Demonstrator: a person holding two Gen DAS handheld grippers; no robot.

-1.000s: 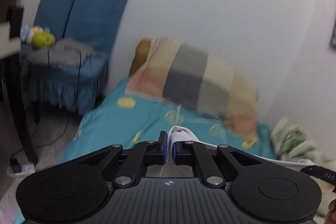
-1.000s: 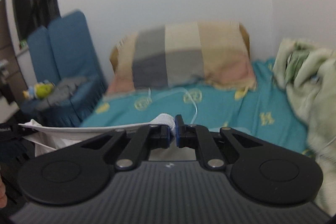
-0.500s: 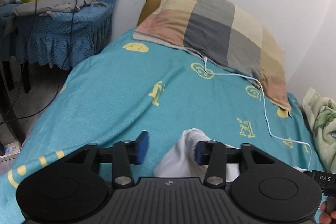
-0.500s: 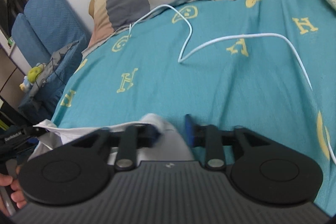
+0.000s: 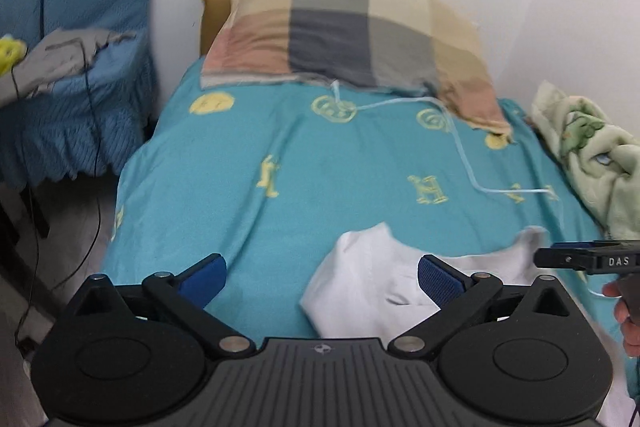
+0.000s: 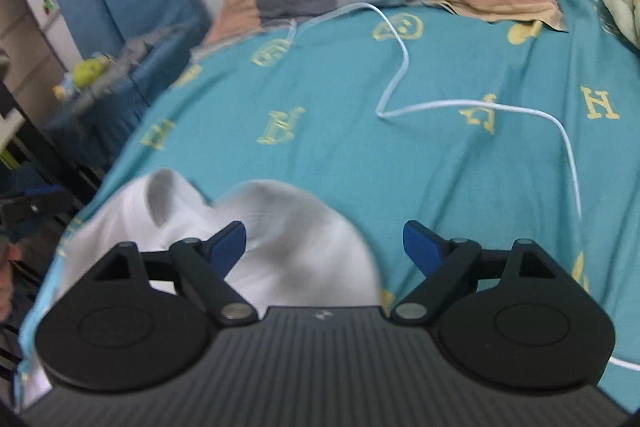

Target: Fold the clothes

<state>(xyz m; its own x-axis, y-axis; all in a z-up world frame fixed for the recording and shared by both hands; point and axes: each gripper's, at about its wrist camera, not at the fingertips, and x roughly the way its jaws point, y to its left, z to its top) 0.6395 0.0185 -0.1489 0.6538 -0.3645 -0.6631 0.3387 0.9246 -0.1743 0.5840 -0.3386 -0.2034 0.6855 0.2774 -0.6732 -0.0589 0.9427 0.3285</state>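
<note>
A bed [image 5: 320,167] in a teal sheet printed with yellow "H" letters fills both views. Near its foot lies a crumpled white garment [image 5: 360,279]. Both the left hand-held gripper [image 5: 320,275] and right hand-held gripper [image 6: 324,247] hover over the garment, jaws spread wide, holding nothing. "DAS" reads on the right tool.
</note>
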